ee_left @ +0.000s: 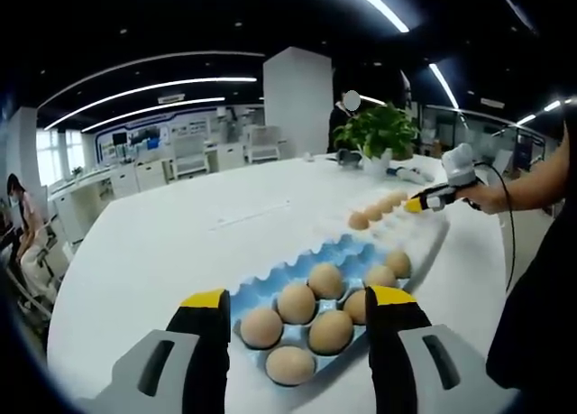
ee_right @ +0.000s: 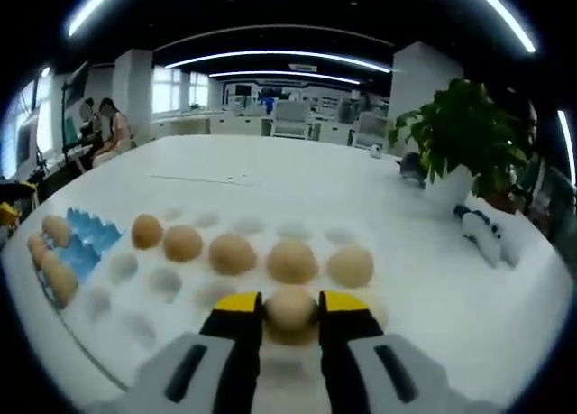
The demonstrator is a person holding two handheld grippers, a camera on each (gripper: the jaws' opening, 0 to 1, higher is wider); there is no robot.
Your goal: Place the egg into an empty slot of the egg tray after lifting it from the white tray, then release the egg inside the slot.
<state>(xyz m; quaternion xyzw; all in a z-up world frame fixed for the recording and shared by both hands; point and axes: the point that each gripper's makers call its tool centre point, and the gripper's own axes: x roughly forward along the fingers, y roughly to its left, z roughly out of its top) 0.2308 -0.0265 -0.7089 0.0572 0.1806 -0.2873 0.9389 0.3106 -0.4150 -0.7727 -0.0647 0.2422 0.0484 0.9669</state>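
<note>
While left gripper (ee_left: 297,342) hovers, jaws apart, over blue egg tray (ee_left: 270,283), right gripper (ee_right: 290,317) clamps egg (ee_right: 290,309) in white tray (ee_right: 406,279), blue tray leftward.

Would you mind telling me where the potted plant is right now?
In the right gripper view the potted plant stands on the white table at upper right, beyond the white tray; in the left gripper view it sits at the table's far edge.
</note>
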